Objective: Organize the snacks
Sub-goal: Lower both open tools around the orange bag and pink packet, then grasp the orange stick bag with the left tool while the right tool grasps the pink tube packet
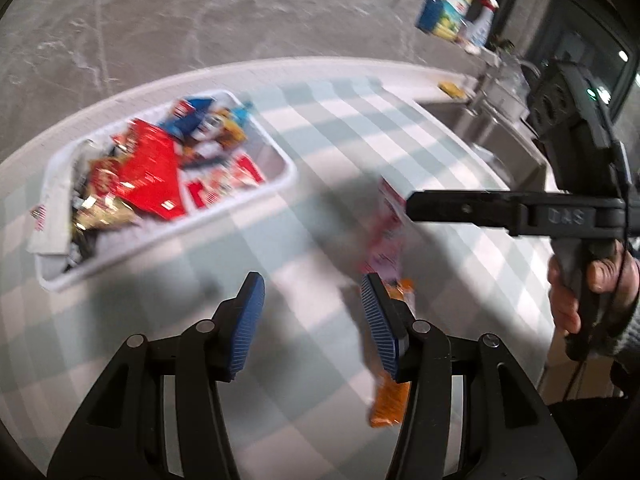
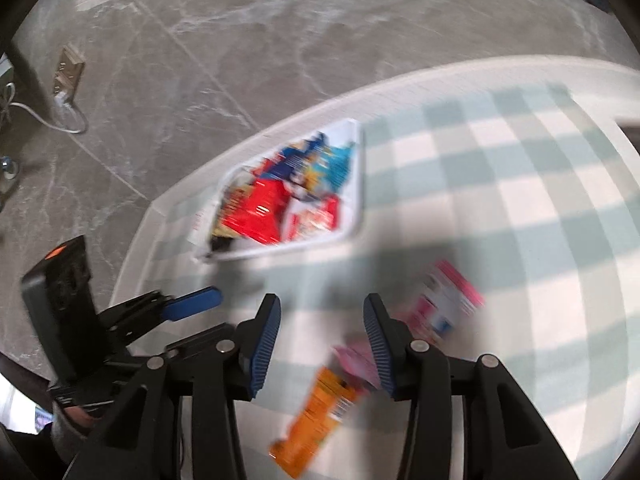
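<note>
A white tray (image 1: 132, 258) holding several red, blue and gold snack packets sits at the table's far left edge; the right wrist view shows the same tray (image 2: 362, 184). My left gripper (image 1: 313, 280) hovers open over bare checked cloth. An orange packet (image 1: 394, 396) lies partly behind its right finger, with a pink packet (image 1: 390, 220) farther off. My right gripper (image 2: 322, 300) is open above the cloth with nothing between its pads. The orange packet (image 2: 320, 416) lies below it. A large pink packet (image 2: 448, 304) and a small pink one (image 2: 354, 358) lie just right of it.
A hand (image 1: 580, 292) holds the right gripper, whose fingers (image 1: 460, 208) reach in from the right. One blue pad (image 2: 196, 302) of the left gripper shows at left. A sink (image 1: 480, 120) and bottles (image 1: 452, 4) lie beyond the table. Grey floor surrounds the table's edge.
</note>
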Tool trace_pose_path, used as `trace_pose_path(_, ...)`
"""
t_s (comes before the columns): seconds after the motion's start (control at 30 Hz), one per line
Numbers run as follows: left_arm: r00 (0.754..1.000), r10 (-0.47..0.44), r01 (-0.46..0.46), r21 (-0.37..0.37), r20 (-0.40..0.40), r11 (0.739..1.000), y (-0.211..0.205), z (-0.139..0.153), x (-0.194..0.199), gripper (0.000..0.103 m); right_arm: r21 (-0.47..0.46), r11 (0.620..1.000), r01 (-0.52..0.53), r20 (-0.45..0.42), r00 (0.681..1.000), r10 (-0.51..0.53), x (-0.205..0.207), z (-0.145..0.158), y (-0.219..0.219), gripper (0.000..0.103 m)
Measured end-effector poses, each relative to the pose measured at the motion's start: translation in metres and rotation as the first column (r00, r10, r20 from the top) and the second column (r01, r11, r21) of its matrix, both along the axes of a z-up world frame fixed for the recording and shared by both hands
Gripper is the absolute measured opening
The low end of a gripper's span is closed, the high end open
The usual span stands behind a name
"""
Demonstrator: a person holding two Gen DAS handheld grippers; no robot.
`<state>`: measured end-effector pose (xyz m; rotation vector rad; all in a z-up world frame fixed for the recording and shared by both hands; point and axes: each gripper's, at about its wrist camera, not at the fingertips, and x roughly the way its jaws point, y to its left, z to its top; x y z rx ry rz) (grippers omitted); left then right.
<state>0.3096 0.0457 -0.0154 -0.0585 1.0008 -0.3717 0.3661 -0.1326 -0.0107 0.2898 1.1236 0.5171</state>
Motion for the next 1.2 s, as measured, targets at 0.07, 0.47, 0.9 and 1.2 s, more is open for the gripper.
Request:
trace_pose_path(0.07,1.0,-0.023,0.023,-0.001,-0.015,1.0,-0.01,-0.005,-0.006,0.049,-0.009,1.0,0.024,-0.02,1.0,-0.025,-0.004,-0.009,-0.009,0.047)
trace_pose_path(0.47,0.988,-0.117,0.12,0.019,-0.097,0.993,-0.058,-0.034,-0.023,0.05,-0.086,0.994,0.072,-0.057,0.995,-0.077,-0.008,-0.036,-0.022,0.054)
trace_pose_path(0.9,0.984,-0.133,0.14,0.054,-0.117,0.989,-0.072,-0.052,-0.019,0.05,-0.206,0.979,0.005,-0.075,0.997,-0.021,0.009,-0.056,0.014,0.055)
trace_pose_path(1.2,0.985,-0.137,0.145,0.075,-0.107,0.987,-0.079,-0.06,-0.016,0.05,-0.258,0.965,-0.042,-0.059,0.998,0.028,0.013,-0.057,0.022,0.056)
